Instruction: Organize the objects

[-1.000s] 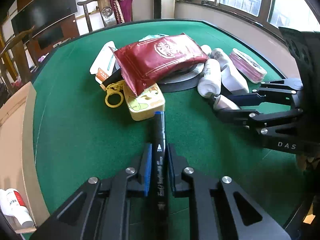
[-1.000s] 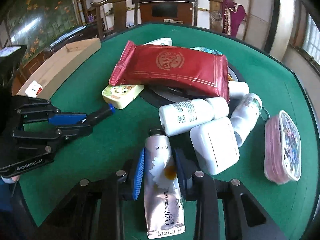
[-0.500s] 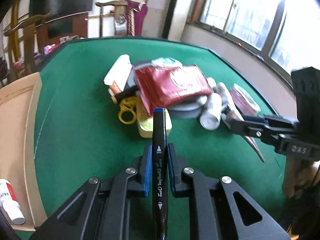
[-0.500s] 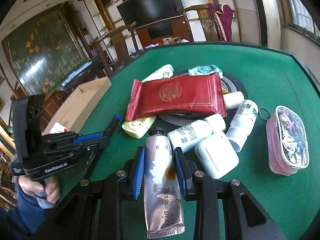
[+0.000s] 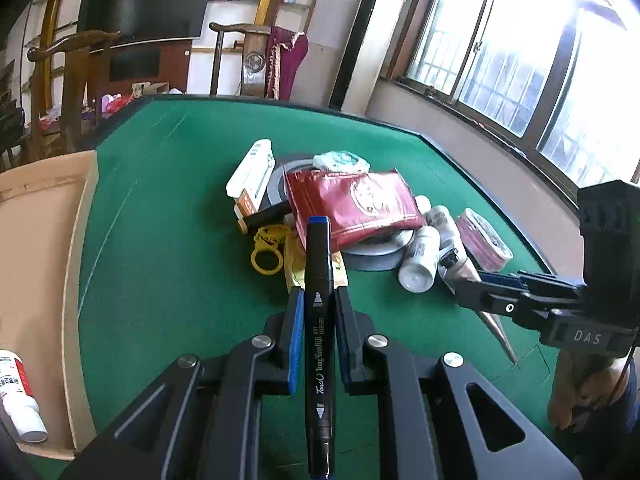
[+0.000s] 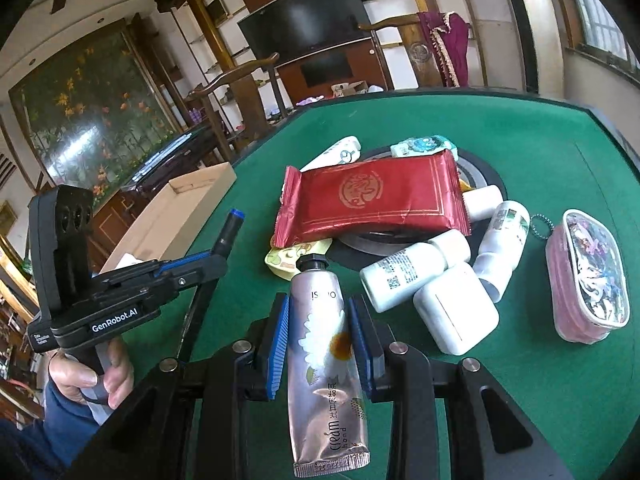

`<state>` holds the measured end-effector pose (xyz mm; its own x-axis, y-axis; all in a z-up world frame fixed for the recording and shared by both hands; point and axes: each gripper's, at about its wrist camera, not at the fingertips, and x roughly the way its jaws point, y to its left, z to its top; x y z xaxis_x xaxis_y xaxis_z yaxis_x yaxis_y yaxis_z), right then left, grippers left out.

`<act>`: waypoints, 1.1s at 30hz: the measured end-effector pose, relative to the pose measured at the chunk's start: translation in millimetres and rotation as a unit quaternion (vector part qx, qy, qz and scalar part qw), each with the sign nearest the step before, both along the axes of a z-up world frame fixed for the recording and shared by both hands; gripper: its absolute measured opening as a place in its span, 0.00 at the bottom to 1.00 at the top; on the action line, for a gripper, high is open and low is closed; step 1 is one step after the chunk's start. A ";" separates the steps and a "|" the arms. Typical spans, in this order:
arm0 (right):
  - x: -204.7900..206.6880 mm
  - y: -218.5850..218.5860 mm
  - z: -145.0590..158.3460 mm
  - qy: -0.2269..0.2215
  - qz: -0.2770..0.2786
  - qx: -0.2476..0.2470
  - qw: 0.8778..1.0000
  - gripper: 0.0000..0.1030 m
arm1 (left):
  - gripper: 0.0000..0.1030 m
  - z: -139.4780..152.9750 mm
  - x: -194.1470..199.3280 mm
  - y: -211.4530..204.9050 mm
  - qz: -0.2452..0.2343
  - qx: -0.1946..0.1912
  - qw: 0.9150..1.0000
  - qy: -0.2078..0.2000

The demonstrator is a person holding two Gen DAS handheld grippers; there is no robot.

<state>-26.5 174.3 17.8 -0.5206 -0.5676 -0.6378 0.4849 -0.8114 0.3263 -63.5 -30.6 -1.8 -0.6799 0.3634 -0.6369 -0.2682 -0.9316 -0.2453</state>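
Observation:
My left gripper (image 5: 318,300) is shut on a black art marker (image 5: 318,280) with a blue cap, held above the green table. My right gripper (image 6: 318,308) is shut on a silver hand cream tube (image 6: 326,344) with a daisy print, also lifted. A pile lies on the table: a red foil packet (image 6: 372,200), white bottles (image 6: 404,274), a white case (image 6: 456,314), a pink pouch (image 6: 588,276), a yellow tin (image 5: 296,266) and a yellow ring (image 5: 266,260). The left gripper also shows in the right wrist view (image 6: 208,260), the right gripper in the left wrist view (image 5: 472,288).
A cardboard box (image 5: 36,240) sits at the table's left edge with a white bottle (image 5: 18,396) in it. A round grey turntable (image 5: 376,256) lies under the pile. Wooden chairs (image 6: 244,92) stand beyond the table's far edge (image 5: 280,102).
Both grippers have risen and pulled back from the pile, each carrying its object. The table and pile look farther away and more of the room shows.

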 end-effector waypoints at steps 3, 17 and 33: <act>0.8 -0.8 0.1 0.002 0.000 -0.002 1.000 0.31 | 0.14 3.8 2.4 -2.2 0.017 -0.009 1.000 0.016; 7.8 -24.3 0.6 0.004 0.005 -0.008 1.000 0.31 | 0.14 15.2 9.6 -9.9 0.062 -0.043 0.995 0.057; 7.7 -34.8 1.2 0.003 -0.001 -0.008 1.000 0.31 | 0.14 3.7 2.3 -0.4 0.045 -0.062 0.997 0.028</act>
